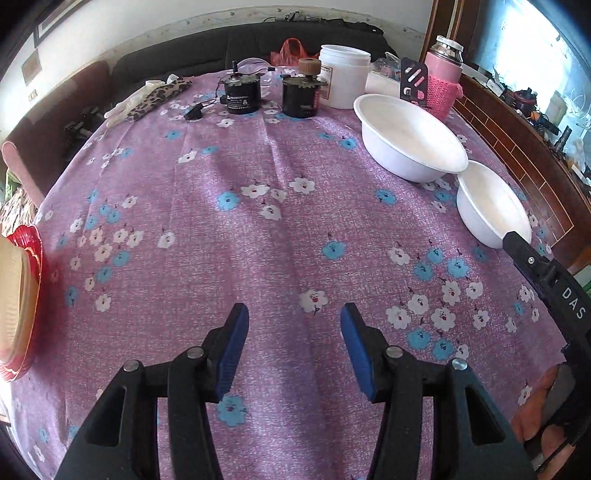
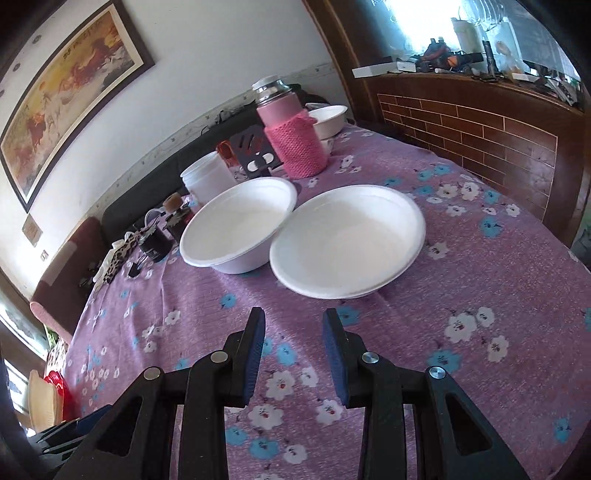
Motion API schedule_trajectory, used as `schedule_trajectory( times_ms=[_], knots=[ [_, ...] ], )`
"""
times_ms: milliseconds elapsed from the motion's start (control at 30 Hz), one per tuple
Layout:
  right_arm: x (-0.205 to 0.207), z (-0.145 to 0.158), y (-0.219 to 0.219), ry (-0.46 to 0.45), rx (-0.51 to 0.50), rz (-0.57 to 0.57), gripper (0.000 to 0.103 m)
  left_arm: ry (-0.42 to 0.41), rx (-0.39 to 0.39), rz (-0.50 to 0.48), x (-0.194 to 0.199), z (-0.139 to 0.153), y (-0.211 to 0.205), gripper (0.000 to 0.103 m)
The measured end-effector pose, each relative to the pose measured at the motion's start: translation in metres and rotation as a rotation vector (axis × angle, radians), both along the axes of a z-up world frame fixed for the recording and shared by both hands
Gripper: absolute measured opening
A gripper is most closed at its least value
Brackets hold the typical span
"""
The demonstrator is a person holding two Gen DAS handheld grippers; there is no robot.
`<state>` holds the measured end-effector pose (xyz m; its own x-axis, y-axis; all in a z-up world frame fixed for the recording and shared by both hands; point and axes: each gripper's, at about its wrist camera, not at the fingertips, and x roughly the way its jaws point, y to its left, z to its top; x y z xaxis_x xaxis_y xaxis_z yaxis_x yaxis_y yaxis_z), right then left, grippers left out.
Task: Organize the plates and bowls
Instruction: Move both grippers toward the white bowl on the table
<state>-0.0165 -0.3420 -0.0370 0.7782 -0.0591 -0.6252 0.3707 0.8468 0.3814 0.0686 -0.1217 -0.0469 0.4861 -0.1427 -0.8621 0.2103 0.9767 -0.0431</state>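
both my tongs hang open and empty over the purple flowered tablecloth (image 1: 207, 206): left gripper (image 1: 294, 314), right gripper (image 2: 293, 320) near two touching white foam bowls (image 2: 240, 221) (image 2: 347, 240).

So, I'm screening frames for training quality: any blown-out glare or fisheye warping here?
Left wrist view: the window at upper right is blown out, and the tablecloth bulges with barrel distortion. Right wrist view: the window is overexposed, the framed painting bows, and both white bowls stay sharp.

Black tool (image 1: 294, 325) — blue pads (image 1: 236, 332)
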Motion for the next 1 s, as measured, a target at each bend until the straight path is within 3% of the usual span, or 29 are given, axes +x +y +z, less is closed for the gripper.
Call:
schedule_trajectory(
  times_ms=[200, 733, 1000],
  knots=[
    [-0.006, -0.002, -0.013, -0.031, 0.050, -0.032, 0.034, -0.002, 0.014, -0.003, 0.002, -0.003, -0.006, 0.052],
    [-0.003, -0.001, -0.009, -0.040, 0.053, -0.009, 0.034, 0.013, -0.006, -0.021, 0.013, -0.009, -0.023, 0.053],
    [-0.006, 0.005, -0.027, -0.050, 0.082, -0.032, 0.034, -0.019, -0.001, -0.048, 0.023, 0.005, -0.041, 0.053]
  ],
)
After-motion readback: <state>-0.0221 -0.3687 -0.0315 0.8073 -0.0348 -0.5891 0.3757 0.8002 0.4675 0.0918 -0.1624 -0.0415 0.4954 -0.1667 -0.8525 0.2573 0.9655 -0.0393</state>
